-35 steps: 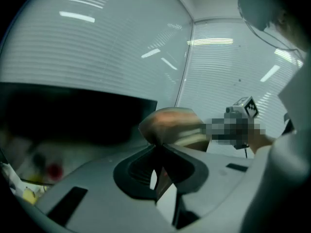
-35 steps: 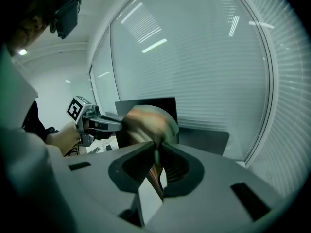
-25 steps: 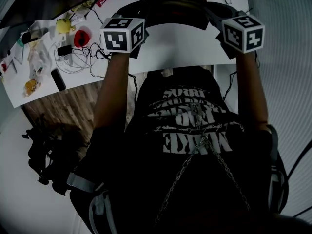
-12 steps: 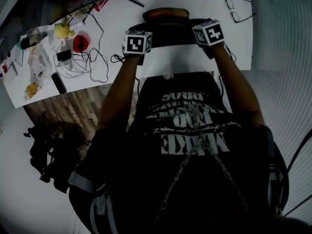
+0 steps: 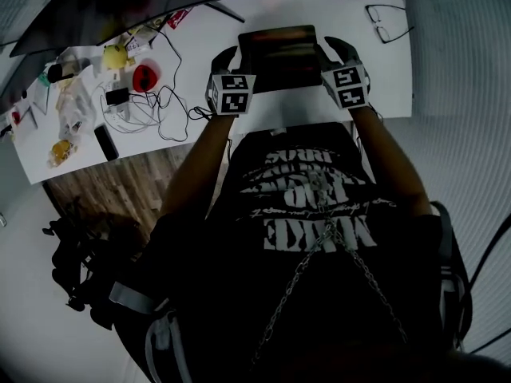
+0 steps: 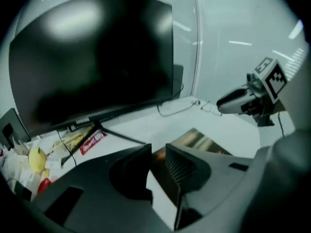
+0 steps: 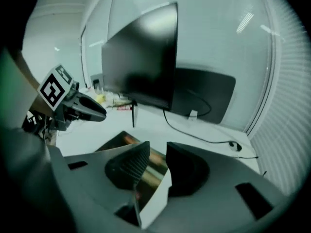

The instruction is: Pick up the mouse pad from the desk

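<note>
**Both grippers slack at the two sides of the mouse pad**

The left gripper (image 6: 158, 149) has its jaws apart, and they have just been opening. The gap between them shows the left edge of the mouse pad (image 5: 279, 54) and a strip of white desk (image 5: 200, 38), with neither pad pressing on anything. The right gripper (image 7: 158, 149) is the same: its jaws are parted and have just been opening. The right edge of the mouse pad lies in the gap, and nothing is clamped.

In the head view the two grippers point away from the person, slanted down at the desk, one at each short side of the mouse pad. Their marker cubes sit level with its near edge.

The mouse pad is a dark rectangle with a glossy reddish-orange picture. It lies flat on the desk, straight ahead of the person and just in front of the stand of a large dark monitor (image 6: 92, 57).

A pair of glasses (image 5: 387, 22) rests on the desk well to the right of the pad. To the left are a loose tangle of cables (image 5: 152, 106), a red object (image 5: 145, 76), a yellow object (image 5: 116, 56) and a black phone (image 5: 105, 142), all well clear of the pad
</note>
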Demonstrator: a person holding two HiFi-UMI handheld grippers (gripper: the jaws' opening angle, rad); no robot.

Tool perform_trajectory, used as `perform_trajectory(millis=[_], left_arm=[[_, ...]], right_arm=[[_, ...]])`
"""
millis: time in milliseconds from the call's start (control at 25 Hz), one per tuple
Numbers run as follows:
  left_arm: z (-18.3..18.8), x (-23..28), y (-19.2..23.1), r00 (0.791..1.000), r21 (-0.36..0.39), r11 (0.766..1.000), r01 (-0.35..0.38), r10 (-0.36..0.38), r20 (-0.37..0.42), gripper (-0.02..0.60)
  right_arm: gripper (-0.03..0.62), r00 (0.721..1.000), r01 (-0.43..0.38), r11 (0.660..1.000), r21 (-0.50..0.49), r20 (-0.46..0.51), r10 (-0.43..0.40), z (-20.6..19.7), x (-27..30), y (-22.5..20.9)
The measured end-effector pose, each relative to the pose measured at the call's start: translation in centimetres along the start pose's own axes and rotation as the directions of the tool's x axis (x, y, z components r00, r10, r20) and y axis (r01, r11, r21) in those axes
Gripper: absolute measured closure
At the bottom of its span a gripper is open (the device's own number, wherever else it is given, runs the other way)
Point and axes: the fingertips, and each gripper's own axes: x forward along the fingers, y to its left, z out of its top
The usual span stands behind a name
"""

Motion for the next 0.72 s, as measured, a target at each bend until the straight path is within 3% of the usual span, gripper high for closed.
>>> perform_trajectory(millis=[80,160,240,320,440,560,720], left_arm=[[4.8,-4.1,0.1,0.982,0.025,1.000,0.000,-0.004,0.189,0.528],[9.3,-8.7,0.3,0.924,0.033,0.999,-0.023,0.009,0.382,0.571],[11.9,-13.0,0.7,0.868,0.017,0.999,-0.050,0.035,0.496,0.574],[13.3,-16.1,1.0,0.839,0.001,0.998,-0.058,0.049,0.543,0.574],[14.6,-18.7,1.5,0.816,0.000,0.999,-0.046,0.038,0.576,0.574],[14.7,-20.5,1.8,0.811,-0.004,1.000,-0.031,0.027,0.584,0.574],[14.0,-22.6,1.7,0.806,-0.010,1.000,0.002,0.004,0.592,0.574]], right_arm=[[0.537,0.985,0.013,0.999,0.031,0.173,-0.018,3.7,-3.9,0.2],[0.576,0.947,0.031,0.998,0.057,0.318,-0.048,7.3,-8.1,0.5],[0.592,0.904,0.034,0.997,0.064,0.423,-0.058,10.1,-11.8,1.5],[0.594,0.867,0.027,0.998,0.062,0.495,-0.054,12.4,-14.5,2.8],[0.594,0.831,0.034,0.998,0.058,0.553,-0.061,14.7,-16.8,4.5],[0.594,0.819,0.053,0.997,0.052,0.569,-0.074,15.4,-17.9,6.0],[0.594,0.826,0.070,0.995,0.070,0.555,-0.097,14.6,-18.5,7.6]])
